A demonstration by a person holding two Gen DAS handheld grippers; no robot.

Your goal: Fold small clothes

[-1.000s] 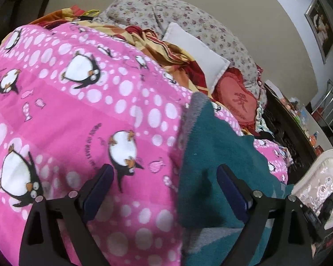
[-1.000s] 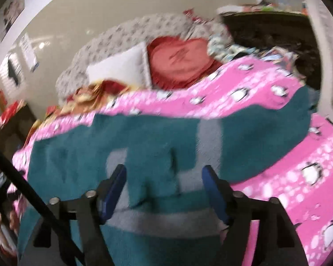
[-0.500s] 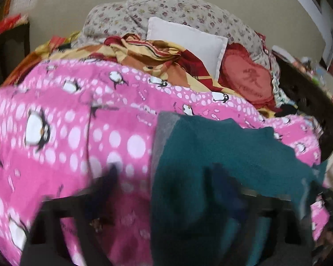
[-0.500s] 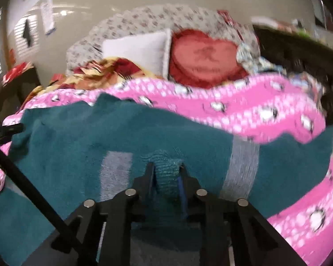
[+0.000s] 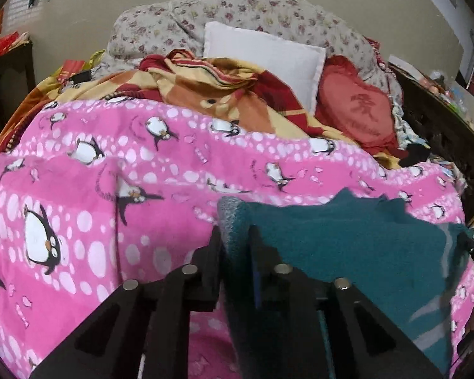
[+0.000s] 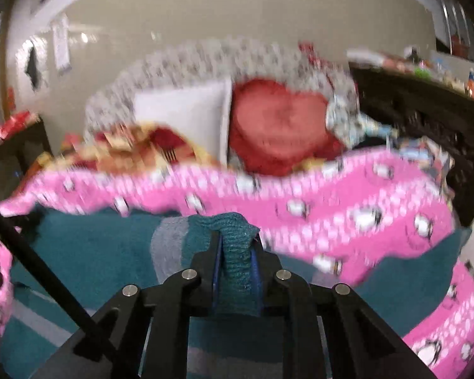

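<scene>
The left claw (image 5: 235, 243) is pinching the grey-trimmed edge of a teal knitted sweater (image 5: 347, 246), which is lying on the pink penguin-print fleece blanket (image 5: 110, 195). The right claw (image 6: 236, 249) is clamping a bunched fold of the sweater (image 6: 94, 252) above that blanket (image 6: 347, 221).

A pink penguin blanket (image 5: 110, 189) covers the bed; behind it lie a white pillow (image 5: 268, 60) and red heart cushion (image 5: 357, 110).

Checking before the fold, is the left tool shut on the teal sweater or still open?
Shut. The left tool pinches the grey-trimmed edge of the teal sweater, fabric bunched between its fingers.
</scene>
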